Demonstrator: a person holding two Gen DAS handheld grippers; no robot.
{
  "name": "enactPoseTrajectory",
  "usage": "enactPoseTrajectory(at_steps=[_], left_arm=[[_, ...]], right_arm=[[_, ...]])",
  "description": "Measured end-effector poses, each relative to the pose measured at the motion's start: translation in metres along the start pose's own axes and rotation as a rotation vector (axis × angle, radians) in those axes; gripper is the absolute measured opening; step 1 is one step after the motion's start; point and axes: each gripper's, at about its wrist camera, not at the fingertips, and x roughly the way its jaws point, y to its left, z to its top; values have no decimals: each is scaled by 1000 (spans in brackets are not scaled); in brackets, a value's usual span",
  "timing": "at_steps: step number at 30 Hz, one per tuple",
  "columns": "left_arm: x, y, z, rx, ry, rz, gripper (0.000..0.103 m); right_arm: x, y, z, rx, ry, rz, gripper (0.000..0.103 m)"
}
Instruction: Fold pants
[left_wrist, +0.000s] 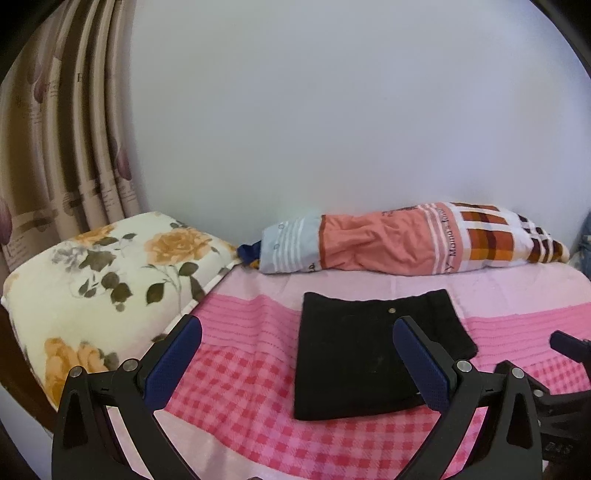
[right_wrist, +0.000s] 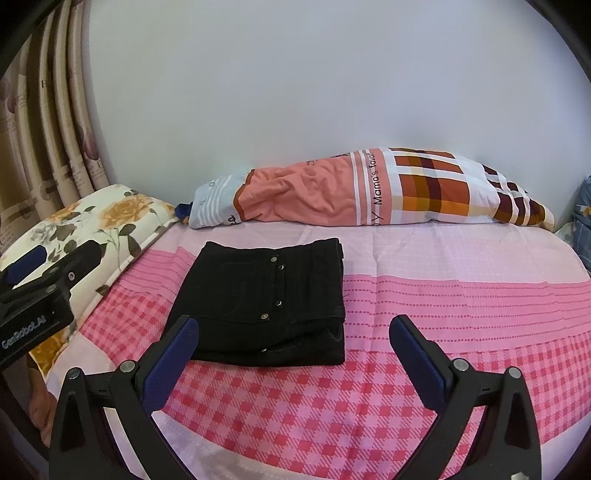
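Black pants (left_wrist: 354, 354) lie folded into a compact rectangle on the pink checked bedsheet (left_wrist: 236, 398). In the right wrist view the same pants (right_wrist: 266, 302) show metal rivets and a pocket seam on top. My left gripper (left_wrist: 297, 332) hovers open above the bed, its right finger in front of the pants' right part, nothing between the pads. My right gripper (right_wrist: 293, 332) is open too, with the pants lying beyond and between its fingers, untouched. The left gripper's body (right_wrist: 44, 280) shows at the left edge of the right wrist view.
A floral pillow (left_wrist: 107, 284) lies at the bed's left side. A rolled orange and plaid pillow (left_wrist: 406, 240) rests against the white wall at the back. Striped curtains (left_wrist: 70, 140) hang at the left. Bare pink sheet (right_wrist: 461, 306) spreads right of the pants.
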Motion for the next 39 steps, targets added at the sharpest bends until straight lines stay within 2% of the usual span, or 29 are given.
enactPoseTrajectory(at_steps=[3,8,14,18,26,39], left_arm=[[-2,1,0,-11,-4,-31,103],[-4,0,4,-7,-6,-36,103],[-5,-4,4,12,-9,1,103],[-5,-6,4,22,-6,-6,103],[-2,1,6,-26,22,-113,103],[-4,1,5,-42,13,-141,103]], right_arm=[[-1,0,0,7,1,-1,102],[-1,-1,0,6,-1,0,102],[-4,-1,-1,6,-1,2,102],[-7,-1,0,9,-1,-1,102],[-10,-2,0,25,6,-3,102],[-9,-1,-1,22,13,1,102]])
